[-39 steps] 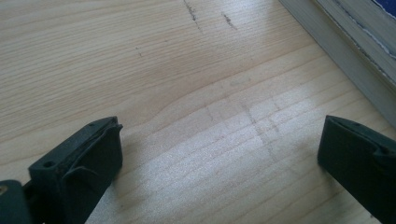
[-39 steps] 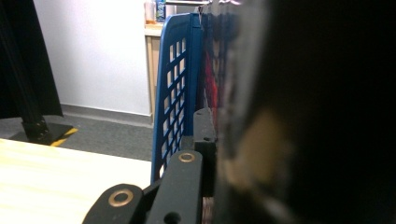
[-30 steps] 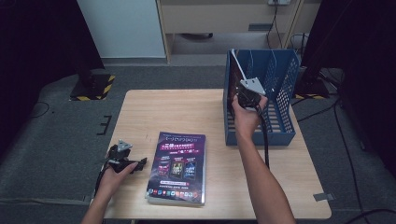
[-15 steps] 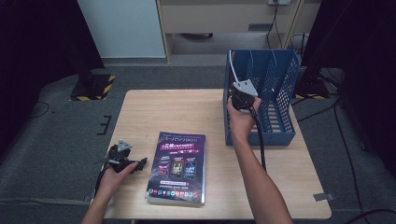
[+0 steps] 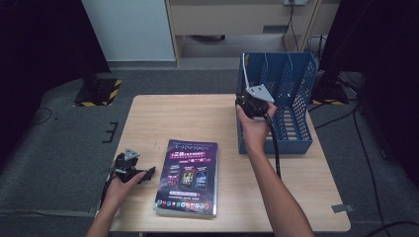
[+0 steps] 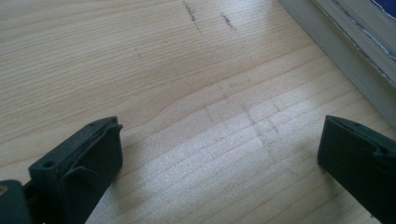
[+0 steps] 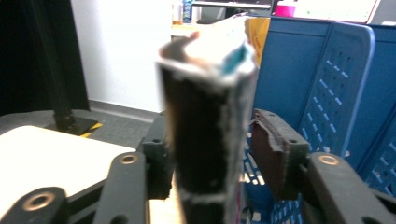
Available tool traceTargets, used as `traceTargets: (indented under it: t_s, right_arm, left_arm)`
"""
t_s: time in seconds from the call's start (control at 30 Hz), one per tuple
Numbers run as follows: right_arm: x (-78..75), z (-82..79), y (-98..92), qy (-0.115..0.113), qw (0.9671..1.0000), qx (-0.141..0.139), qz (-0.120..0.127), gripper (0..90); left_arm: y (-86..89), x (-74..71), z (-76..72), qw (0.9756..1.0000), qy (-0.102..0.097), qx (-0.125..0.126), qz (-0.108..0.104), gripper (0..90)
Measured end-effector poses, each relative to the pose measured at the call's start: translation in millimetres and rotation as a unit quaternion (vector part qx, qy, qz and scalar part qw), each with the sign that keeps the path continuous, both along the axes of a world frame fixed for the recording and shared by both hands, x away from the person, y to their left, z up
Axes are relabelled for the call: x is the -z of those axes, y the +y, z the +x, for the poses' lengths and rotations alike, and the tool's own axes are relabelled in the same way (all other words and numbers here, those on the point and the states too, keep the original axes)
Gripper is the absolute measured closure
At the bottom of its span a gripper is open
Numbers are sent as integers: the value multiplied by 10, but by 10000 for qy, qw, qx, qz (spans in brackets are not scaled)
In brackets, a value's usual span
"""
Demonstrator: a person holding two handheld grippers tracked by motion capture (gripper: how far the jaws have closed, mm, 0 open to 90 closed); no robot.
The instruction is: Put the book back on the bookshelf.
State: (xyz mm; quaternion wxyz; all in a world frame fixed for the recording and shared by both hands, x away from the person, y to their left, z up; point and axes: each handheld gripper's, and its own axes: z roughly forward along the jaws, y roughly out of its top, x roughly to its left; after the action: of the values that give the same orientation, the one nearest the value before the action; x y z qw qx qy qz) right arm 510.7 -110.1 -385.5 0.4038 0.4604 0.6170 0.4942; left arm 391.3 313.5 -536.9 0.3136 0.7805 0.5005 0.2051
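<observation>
1. Right gripper (image 5: 253, 104) up at the near left corner of the blue file rack (image 5: 296, 84), at about two o'clock on the wooden table (image 5: 197, 113) in the high view, grey three-cornered plate on top, cable trailing back along the forearm.
2. Jaws of the right gripper just been opening: in the right gripper view, parted around the spine of an upright book (image 7: 208, 126), right pad standing clear of the cover with a gap showing, left pad close beside it, contact there not certain.
3. Upright book dark along the spine with worn white edges, pages and a teal strip at the top, leaning slightly; blue perforated wall of the rack directly behind at one to three o'clock in that view.
4. Rack with upright dividers, standing on the table's far right corner, open slots facing up.
5. Left gripper (image 5: 129, 170) low at about eight o'clock on the table, resting near the surface by the near left edge, held in the left hand (image 5: 118, 185).
6. Left jaws spread wide in the left gripper view, bare wood grain between them, holding nothing.
7. Purple magazine (image 5: 188, 175) lying flat at six o'clock on the table, just right of the left gripper, its pale page edge showing at one o'clock in the left gripper view.
</observation>
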Motion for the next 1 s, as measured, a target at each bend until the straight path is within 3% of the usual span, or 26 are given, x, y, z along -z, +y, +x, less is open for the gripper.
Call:
traceTargets:
  t_s: [0.2, 0.7, 0.87, 1.0]
  right_arm:
    - [-12, -92, -81, -32, 9999, -77, 113, 401]
    - [31, -311, -195, 333, 9976, -580, 200, 225]
    - [93, -512, -240, 527, 9943, -907, 171, 179]
    - [170, -695, -299, 520, 9926, -1089, 152, 161]
  left_arm:
    - [-1, 0, 0, 10000, 1, -2, 1, 0]
    - [-2, 0, 0, 10000, 1, -7, 0, 0]
    - [-3, 0, 0, 10000, 2, -10, 0, 0]
    - [-4, 0, 3, 10000, 0, 11, -7, 0]
